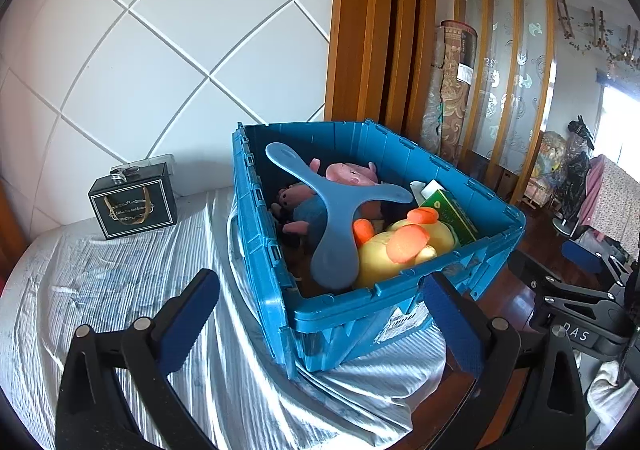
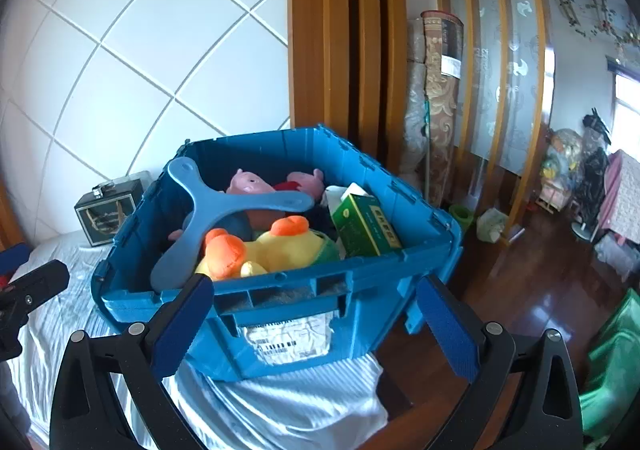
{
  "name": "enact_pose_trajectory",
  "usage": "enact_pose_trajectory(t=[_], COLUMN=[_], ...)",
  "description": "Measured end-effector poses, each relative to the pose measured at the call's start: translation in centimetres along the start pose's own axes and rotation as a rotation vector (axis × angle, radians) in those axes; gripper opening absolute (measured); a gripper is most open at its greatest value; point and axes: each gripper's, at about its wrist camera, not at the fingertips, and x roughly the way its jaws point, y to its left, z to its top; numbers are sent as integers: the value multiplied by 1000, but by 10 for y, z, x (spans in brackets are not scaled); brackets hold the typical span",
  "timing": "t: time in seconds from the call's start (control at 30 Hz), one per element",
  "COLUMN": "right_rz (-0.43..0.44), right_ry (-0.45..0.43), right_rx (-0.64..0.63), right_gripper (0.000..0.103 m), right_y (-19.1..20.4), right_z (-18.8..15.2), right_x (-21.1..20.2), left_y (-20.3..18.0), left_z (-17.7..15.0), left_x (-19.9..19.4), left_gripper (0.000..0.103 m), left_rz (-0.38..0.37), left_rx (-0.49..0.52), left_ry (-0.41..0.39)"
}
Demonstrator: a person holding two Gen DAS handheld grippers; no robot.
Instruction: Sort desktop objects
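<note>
left gripper (image 1: 320,322) is gaping, holding nothing | right gripper (image 2: 316,324) is gaping, holding nothing | blue crate (image 2: 400,270) is carrying 3-arm boomerang (image 2: 224,206), yellow duck plush (image 2: 288,246), green box (image 2: 366,226)

A blue crate (image 2: 280,290) is being observed; a pale blue three-armed toy (image 2: 224,206), yellow-and-orange duck plush (image 2: 276,246), pink pig plush (image 2: 248,182) and green box (image 2: 366,226) are being shown. A white-striped cloth (image 1: 120,270) is being noted.

Blue crate (image 1: 400,306) holding 3-armed boomerang (image 1: 320,202), plush toys, green box (image 1: 452,214), jaws apart
</note>
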Motion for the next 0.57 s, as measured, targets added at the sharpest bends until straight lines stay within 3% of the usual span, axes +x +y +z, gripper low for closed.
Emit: enact_pose_trajectory(t=[0.57], right_rz=[-15], right_ry=[10], right_rx=[10], right_gripper=[103], right_y=[-11], right_z=[-2], right_x=[3], left_y=[-19], left_z=[5], left_x=[8], left_gripper=[103], left_rz=[-6], left_rx=[35], left_ry=[-15])
